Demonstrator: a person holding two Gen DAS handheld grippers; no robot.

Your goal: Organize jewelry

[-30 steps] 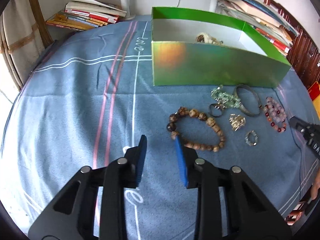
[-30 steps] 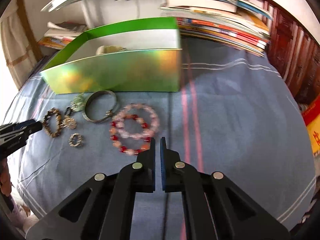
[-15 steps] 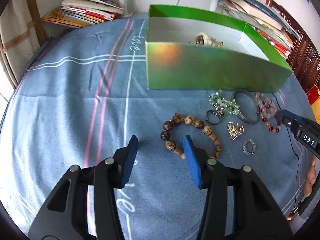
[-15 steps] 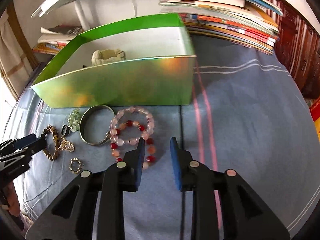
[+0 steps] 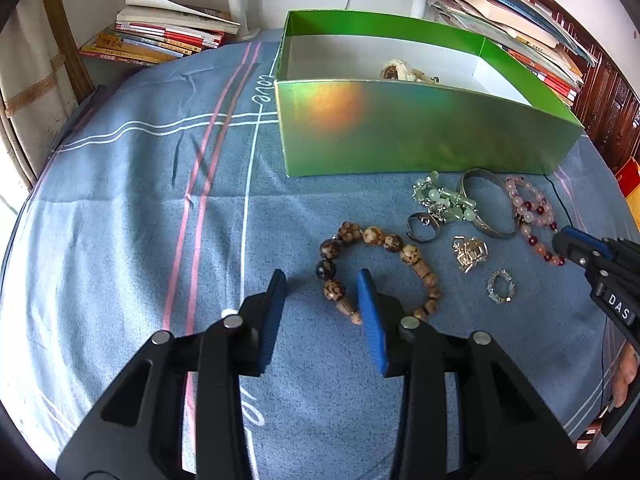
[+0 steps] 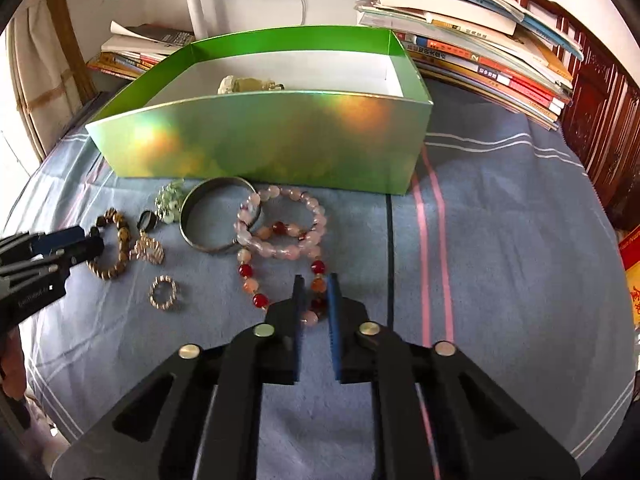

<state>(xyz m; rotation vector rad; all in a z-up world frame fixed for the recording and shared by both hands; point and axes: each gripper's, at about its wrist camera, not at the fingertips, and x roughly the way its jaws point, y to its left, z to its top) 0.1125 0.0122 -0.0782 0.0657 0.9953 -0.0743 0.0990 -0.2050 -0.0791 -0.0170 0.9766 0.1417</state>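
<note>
On the blue cloth in front of the green box (image 5: 420, 128) lie several pieces of jewelry. My left gripper (image 5: 320, 284) straddles the near left side of the brown bead bracelet (image 5: 376, 236). Its jaws are closing, and the pads are still clear of the beads. My right gripper (image 6: 315, 284) is closing on the near beads of the pink and red bracelet (image 6: 246, 270), which fill its narrow gap. A second pink bracelet (image 6: 288, 220), a silver bangle (image 6: 218, 216), a gold brooch (image 6: 148, 250) and a small ring (image 6: 164, 292) lie loose. A cream piece (image 6: 248, 84) is inside the box.
Stacks of books (image 6: 480, 60) line the back right, and more books (image 5: 160, 36) lie at the back left. Dark wooden furniture (image 6: 608, 120) stands on the right. A hand (image 5: 624, 376) holds the right gripper at the frame's edge.
The left gripper's jaws spread and came around the brown bracelet's near side. The right gripper opened, moved forward onto the pink and red bracelet, then narrowed around its beads.
</note>
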